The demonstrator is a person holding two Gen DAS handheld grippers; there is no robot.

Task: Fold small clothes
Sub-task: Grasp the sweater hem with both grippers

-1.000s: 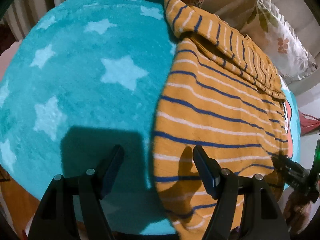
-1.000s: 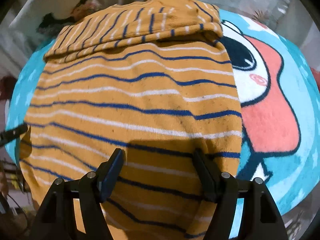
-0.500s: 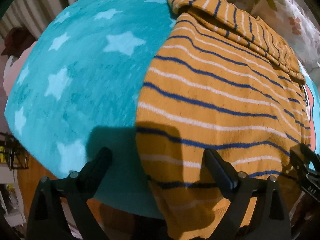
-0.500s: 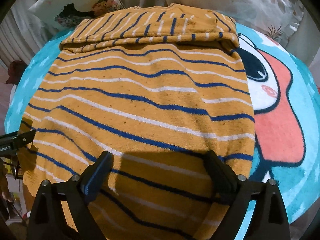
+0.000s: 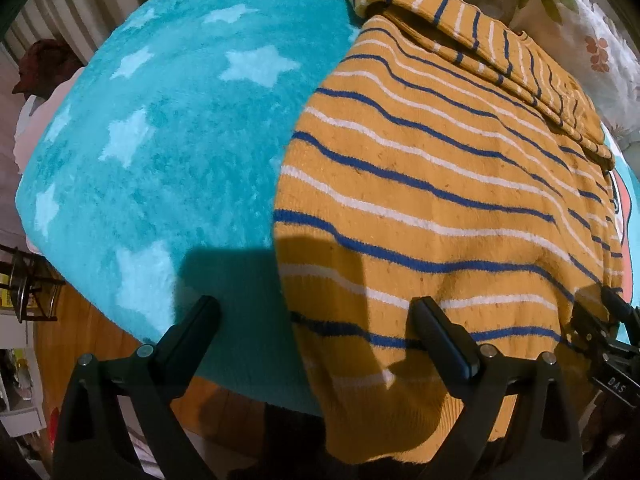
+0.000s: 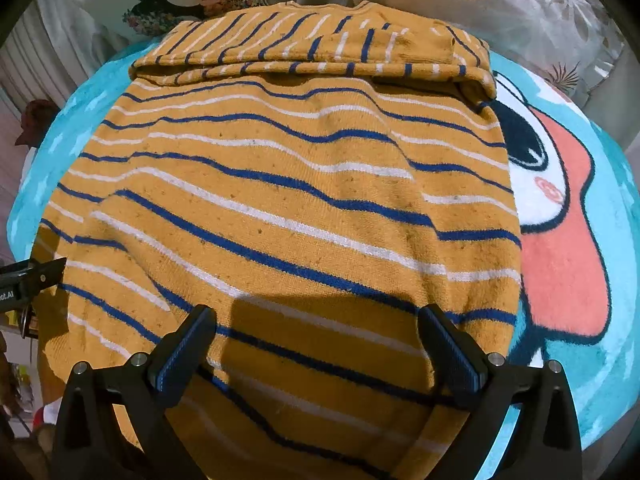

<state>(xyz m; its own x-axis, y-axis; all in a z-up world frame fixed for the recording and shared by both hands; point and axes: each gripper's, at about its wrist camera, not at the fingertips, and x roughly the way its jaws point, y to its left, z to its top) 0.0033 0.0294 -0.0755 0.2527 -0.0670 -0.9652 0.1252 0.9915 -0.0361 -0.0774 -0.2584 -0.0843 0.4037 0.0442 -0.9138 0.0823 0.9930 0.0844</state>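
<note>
An orange sweater (image 5: 432, 200) (image 6: 280, 208) with blue and white stripes lies on a turquoise star-patterned blanket (image 5: 160, 152), its sleeves folded across the far end (image 6: 312, 52). Its near hem hangs over the blanket's front edge. My left gripper (image 5: 316, 336) is open above the sweater's left hem corner: one finger over the blanket, the other over the knit. My right gripper (image 6: 316, 340) is open wide above the hem toward the right side, nothing pinched. Each gripper shows at the edge of the other's view: the right gripper (image 5: 608, 340), the left gripper (image 6: 28, 276).
A cartoon face in white, black and coral is printed on the blanket (image 6: 560, 216) right of the sweater. Floral pillows (image 6: 520, 8) lie beyond the far end. Orange wood (image 5: 80, 332) shows below the blanket's front edge, with a dark rack (image 5: 28, 284) at left.
Both grippers opened wider. The left gripper moved toward the sweater's hem corner, so the knit fills more of its view. The right one stayed over the hem.
</note>
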